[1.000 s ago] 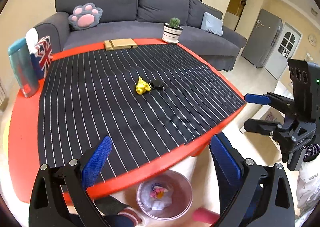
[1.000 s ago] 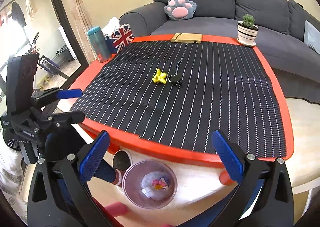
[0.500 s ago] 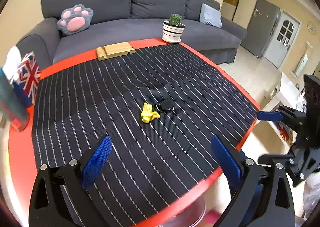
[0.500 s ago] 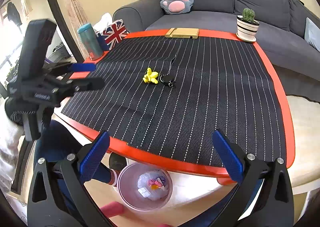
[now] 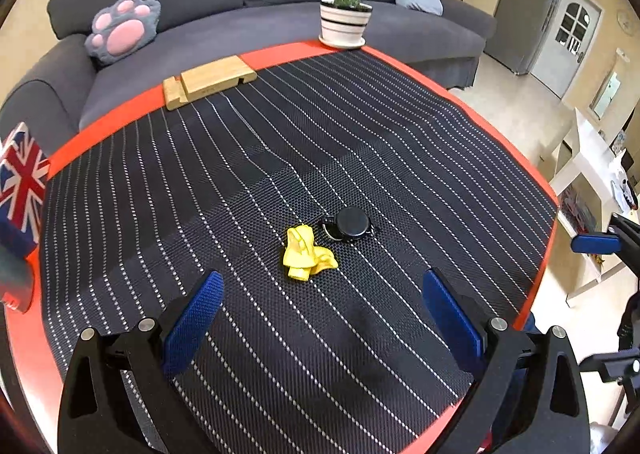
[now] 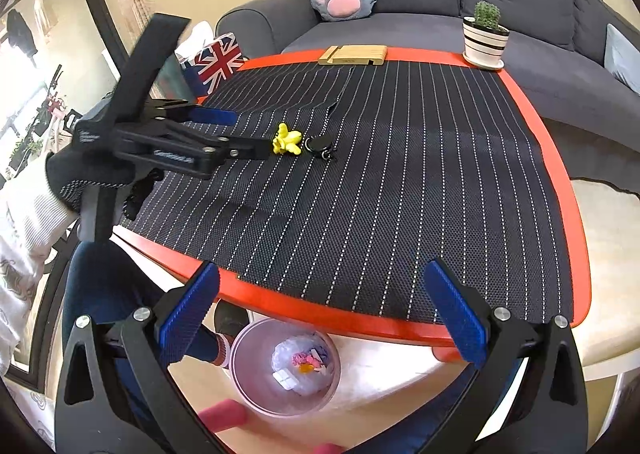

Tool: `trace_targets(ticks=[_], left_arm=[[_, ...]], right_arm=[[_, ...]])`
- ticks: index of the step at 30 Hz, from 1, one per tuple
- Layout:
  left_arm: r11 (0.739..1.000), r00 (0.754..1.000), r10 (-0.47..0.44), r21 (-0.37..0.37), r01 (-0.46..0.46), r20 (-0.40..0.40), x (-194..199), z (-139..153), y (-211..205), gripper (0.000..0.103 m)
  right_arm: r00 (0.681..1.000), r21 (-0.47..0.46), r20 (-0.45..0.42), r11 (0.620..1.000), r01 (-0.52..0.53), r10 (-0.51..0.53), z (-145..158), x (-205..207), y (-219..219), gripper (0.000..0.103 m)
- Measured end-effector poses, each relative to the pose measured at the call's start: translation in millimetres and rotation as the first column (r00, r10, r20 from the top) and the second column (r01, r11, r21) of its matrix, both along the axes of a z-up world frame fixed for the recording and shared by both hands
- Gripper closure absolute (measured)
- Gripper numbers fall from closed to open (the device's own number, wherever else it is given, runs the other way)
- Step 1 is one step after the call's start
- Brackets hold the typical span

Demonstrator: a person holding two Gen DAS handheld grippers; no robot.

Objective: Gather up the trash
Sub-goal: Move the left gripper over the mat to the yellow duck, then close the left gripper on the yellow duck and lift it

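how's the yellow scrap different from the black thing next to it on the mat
The yellow scrap is bright, crumpled and irregular; the black thing is dark, smooth and round. The yellow scrap lies nearer the left tongs, while the black thing sits just beyond it, toward the sofa. In the right wrist view the tongs' tip almost reaches the yellow scrap, not the black thing. Both are small and rest side by side on the striped mat, ungrasped.

A potted cactus (image 5: 345,16) and a wooden stand (image 5: 209,81) sit on the table's (image 5: 120,118) far edge.

Left tongs (image 6: 240,132) gaping, just beside yellow scrap (image 6: 286,140); bin (image 6: 286,368) under table edge (image 6: 320,312).
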State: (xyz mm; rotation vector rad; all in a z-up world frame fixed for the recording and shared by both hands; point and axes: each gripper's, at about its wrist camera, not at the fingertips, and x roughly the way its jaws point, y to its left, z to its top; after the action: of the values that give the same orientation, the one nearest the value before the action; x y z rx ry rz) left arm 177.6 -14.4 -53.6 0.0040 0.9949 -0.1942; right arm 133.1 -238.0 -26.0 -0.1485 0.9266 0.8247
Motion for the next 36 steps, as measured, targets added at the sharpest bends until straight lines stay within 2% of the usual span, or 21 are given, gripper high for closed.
trace_targets(ticks=[5, 10, 15, 20, 36], left_arm=[[1.000, 1.000, 0.001, 0.001, -0.001, -0.017, 12.6, -9.3, -0.5, 0.009], [1.000, 0.999, 0.007, -0.007, -0.008, -0.045, 18.4, -18.1, 0.1, 0.033], [1.000, 0.999, 0.016, -0.021, -0.017, -0.050, 19.3, -20.7, 1.3, 0.046], [0.999, 0.998, 0.025, -0.024, -0.026, -0.051, 18.2, -23.1, 3.0, 0.069], [0.997, 0.997, 0.071, -0.033, -0.071, -0.001, 7.1, -5.4, 15.2, 0.070]], right_arm=[[1.000, -0.003, -0.005, 1.000, 0.001, -0.001, -1.6, 0.0, -2.1, 0.003], [1.000, -0.004, -0.009, 1.000, 0.005, -0.005, -2.6, 1.9, -3.3, 0.003], [1.000, -0.005, -0.010, 1.000, 0.006, -0.006, -2.7, 2.4, -4.3, 0.003], [1.000, -0.010, -0.008, 1.000, 0.002, -0.002, -2.8, 2.1, -4.1, 0.003], [0.999, -0.025, 0.014, 0.999, -0.047, 0.048, 2.2, 21.6, 18.4, 0.003]])
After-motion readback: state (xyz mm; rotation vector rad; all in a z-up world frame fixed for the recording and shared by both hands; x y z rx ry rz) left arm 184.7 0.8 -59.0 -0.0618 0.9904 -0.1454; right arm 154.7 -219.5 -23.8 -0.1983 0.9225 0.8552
